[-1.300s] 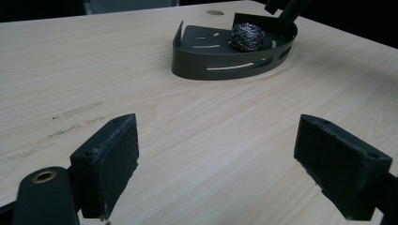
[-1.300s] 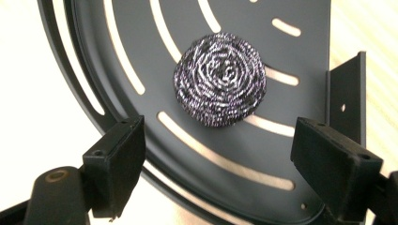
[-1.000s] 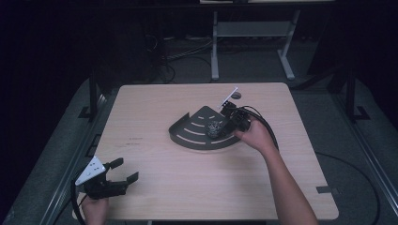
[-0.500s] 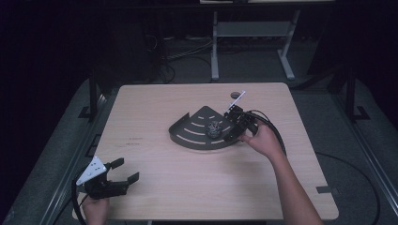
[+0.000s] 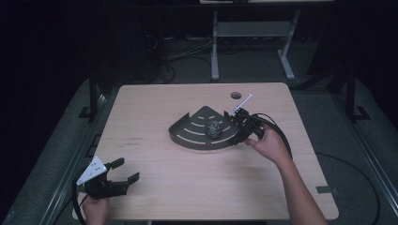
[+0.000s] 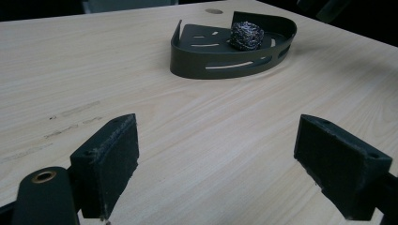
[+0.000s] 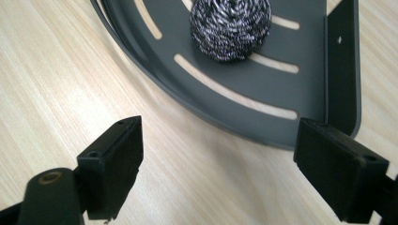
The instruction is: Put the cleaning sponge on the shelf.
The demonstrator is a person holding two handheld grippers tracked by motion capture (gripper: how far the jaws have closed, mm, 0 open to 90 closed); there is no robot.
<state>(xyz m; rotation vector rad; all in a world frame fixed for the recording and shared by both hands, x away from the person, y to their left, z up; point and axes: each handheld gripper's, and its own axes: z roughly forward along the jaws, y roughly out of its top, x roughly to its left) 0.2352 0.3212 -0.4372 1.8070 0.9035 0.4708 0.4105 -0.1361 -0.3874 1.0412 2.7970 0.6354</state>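
A dark grey quarter-round slotted tray (image 5: 190,135) lies on the wooden table, with a steel wool scrubber (image 5: 215,128) resting inside it. My right gripper (image 5: 236,127) sits at the tray's right edge, aimed at the scrubber. Its jaws have just been opening and stand open with nothing between them. In the right gripper view the scrubber (image 7: 231,28) lies well beyond the right gripper (image 7: 220,164), past the tray's curved rim (image 7: 234,110). My left gripper (image 5: 126,169) rests open near the table's front left corner. From the left gripper (image 6: 230,164) the tray (image 6: 225,68) and scrubber (image 6: 246,35) show far off.
A round cable hole (image 5: 235,95) pierces the table behind the tray. Beyond the far edge stands a metal frame (image 5: 214,51) on a dark floor with cables. Bare wood stretches between the two grippers.
The right gripper has drawn back to the right, off the scrubber, which stays in the tray. The left gripper has kept still.
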